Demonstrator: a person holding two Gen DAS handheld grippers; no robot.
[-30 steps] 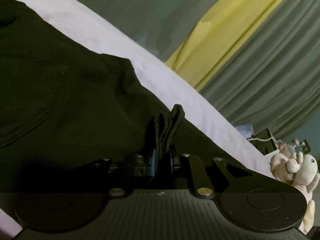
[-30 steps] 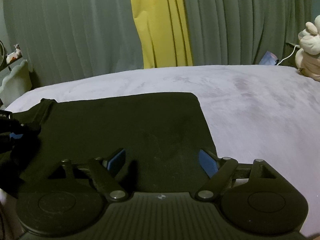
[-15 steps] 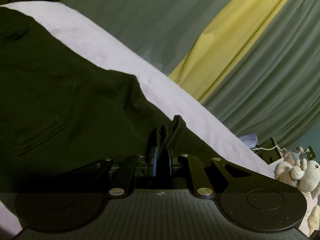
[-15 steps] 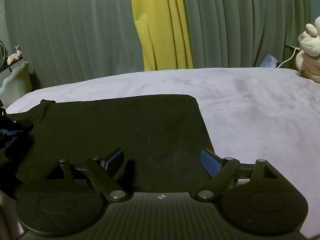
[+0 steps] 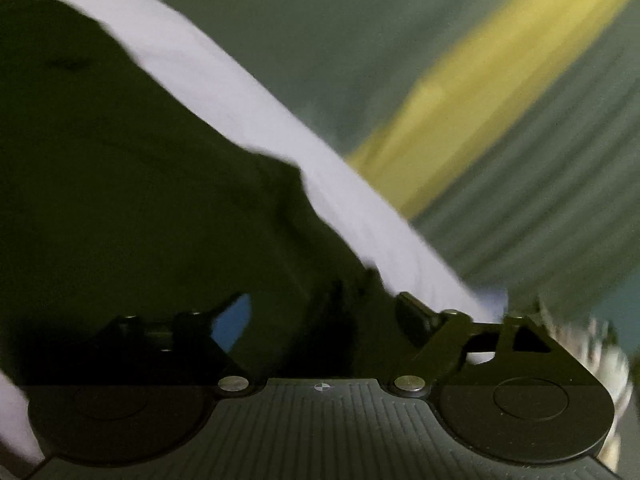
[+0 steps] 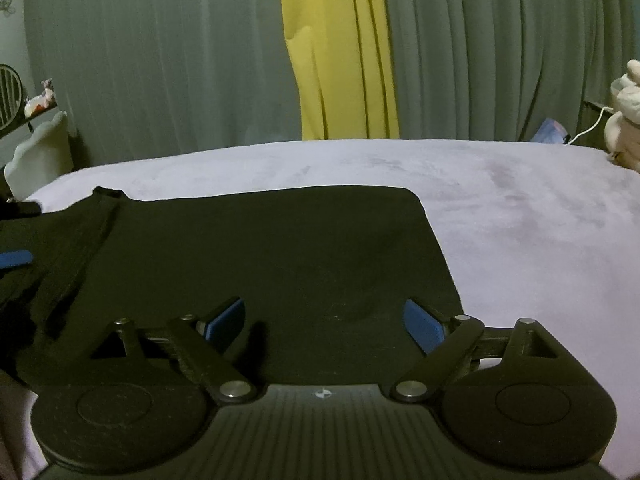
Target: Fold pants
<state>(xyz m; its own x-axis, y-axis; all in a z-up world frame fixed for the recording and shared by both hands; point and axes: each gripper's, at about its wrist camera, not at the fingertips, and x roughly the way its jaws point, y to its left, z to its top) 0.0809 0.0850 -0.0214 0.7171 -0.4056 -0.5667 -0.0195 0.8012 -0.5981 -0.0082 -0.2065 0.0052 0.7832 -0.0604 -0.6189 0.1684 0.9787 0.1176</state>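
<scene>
Dark pants [image 6: 256,252] lie folded flat on the pale lilac bed [image 6: 500,208], filling the lower left of the right wrist view. My right gripper [image 6: 324,320] is open and empty, low over the near edge of the pants. In the blurred left wrist view the pants [image 5: 132,184] fill the left side. My left gripper [image 5: 324,316] is open, with a bunched fold of the dark cloth lying loose between the spread jaws. Its blue pad also shows at the left edge of the right wrist view [image 6: 14,258].
Grey-green curtains with a yellow panel [image 6: 340,60] hang behind the bed. A cream plush toy [image 6: 624,120] and a white cable sit at the right. A pale cushion [image 6: 40,156] and a shelf stand at the left.
My left gripper was shut on a bunch of the pants' cloth; it has opened and let go, and its view is swinging. My right gripper stayed open and barely moved.
</scene>
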